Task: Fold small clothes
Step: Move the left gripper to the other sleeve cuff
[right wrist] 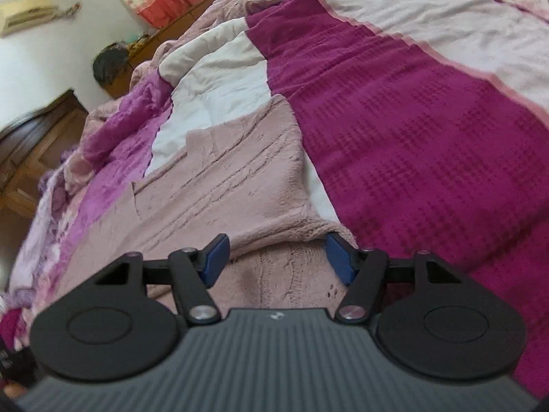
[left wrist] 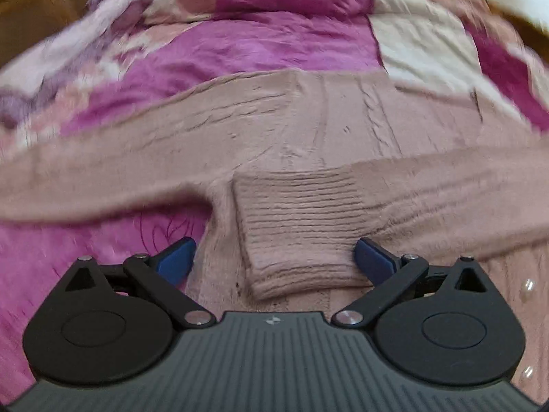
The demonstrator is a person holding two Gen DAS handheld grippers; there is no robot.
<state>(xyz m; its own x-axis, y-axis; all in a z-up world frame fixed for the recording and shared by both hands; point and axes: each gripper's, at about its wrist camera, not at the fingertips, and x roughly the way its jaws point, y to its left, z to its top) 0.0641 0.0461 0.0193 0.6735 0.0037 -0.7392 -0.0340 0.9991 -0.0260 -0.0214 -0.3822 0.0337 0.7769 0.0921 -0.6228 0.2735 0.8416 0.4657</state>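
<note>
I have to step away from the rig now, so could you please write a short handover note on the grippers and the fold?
Left gripper: open, fingers either side of the ribbed cuff, not pressing it.
Right gripper: open, holding nothing, over the sweater's edge.
Pink knit sweater: spread flat on the patchwork quilt.
Done: one sleeve lies folded across the body.
Left: the other sleeve, then fold the body.

Flat open bedspread (right wrist: pixel 411 130) around sweater (left wrist: pixel 274 130); rumpled quilt (right wrist: pixel 144 110) beyond.
</note>
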